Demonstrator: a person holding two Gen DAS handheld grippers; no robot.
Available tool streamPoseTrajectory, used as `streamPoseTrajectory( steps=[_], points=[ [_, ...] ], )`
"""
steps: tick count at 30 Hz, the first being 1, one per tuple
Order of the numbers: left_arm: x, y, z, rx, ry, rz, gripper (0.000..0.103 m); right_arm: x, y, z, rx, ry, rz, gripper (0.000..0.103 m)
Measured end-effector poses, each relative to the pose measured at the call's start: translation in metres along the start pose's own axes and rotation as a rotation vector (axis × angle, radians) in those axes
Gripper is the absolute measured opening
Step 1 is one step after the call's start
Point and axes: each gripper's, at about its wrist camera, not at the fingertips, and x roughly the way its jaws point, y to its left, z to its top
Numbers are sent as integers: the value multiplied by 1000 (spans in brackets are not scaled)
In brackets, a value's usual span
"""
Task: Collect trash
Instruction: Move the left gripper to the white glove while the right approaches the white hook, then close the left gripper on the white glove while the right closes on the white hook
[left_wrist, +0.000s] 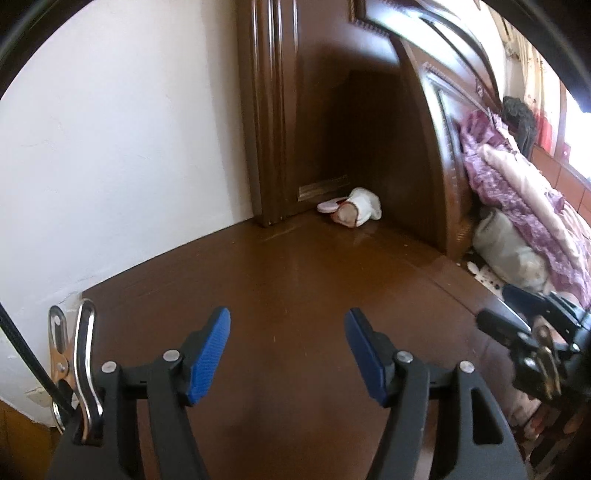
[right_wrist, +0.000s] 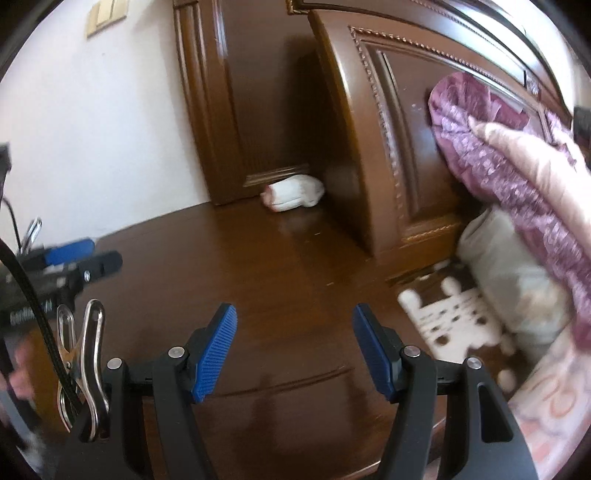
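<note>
Nearest in the left wrist view, the left tool (left_wrist: 287, 352) stands released, its blue pads (left_wrist: 208, 356) spread wide with only bare wooden floor (left_wrist: 295, 280) between them. A steel clip (left_wrist: 83, 365) hangs at its left side. The right tool (right_wrist: 294, 352) is likewise released, nothing between its pads, over the same glossy brown floor. Each tool shows at the edge of the other's view: the left one at the left border of the right wrist view, the right one at the right border of the left wrist view.

Just right of the right tool a brown-and-white patterned mat (right_wrist: 454, 317) lies on the floor beside the bed. A grey pillow (right_wrist: 513, 280) leans at the foot of the carved wooden headboard (right_wrist: 391, 147), with a purple quilt (right_wrist: 498, 162) draped over it.

Farther off, in the corner between the dark wooden door (left_wrist: 280, 110) and the headboard's side, lies the crumpled white wad of trash (left_wrist: 356, 208), reddish marks on it, resting on the floor well apart from both tools. A flat pink-white disc (left_wrist: 327, 206) touches its left side. What the wad holds cannot be told. The white wall (left_wrist: 129, 147) runs along the left.
</note>
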Motion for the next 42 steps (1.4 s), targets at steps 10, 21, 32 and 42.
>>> streamPoseTrajectory(
  steps=[10, 21, 32, 42],
  points=[
    [101, -19, 78, -36, 98, -149, 68, 20, -64, 14, 346, -12, 85, 67],
    [170, -54, 107, 50, 97, -26, 11, 35, -75, 18, 439, -18, 149, 67],
    [84, 10, 73, -110, 2, -153, 1, 48, -29, 32, 231, 35, 140, 67],
    [16, 88, 49, -297, -49, -133, 0, 93, 11, 87, 125, 87, 93, 67]
  ],
)
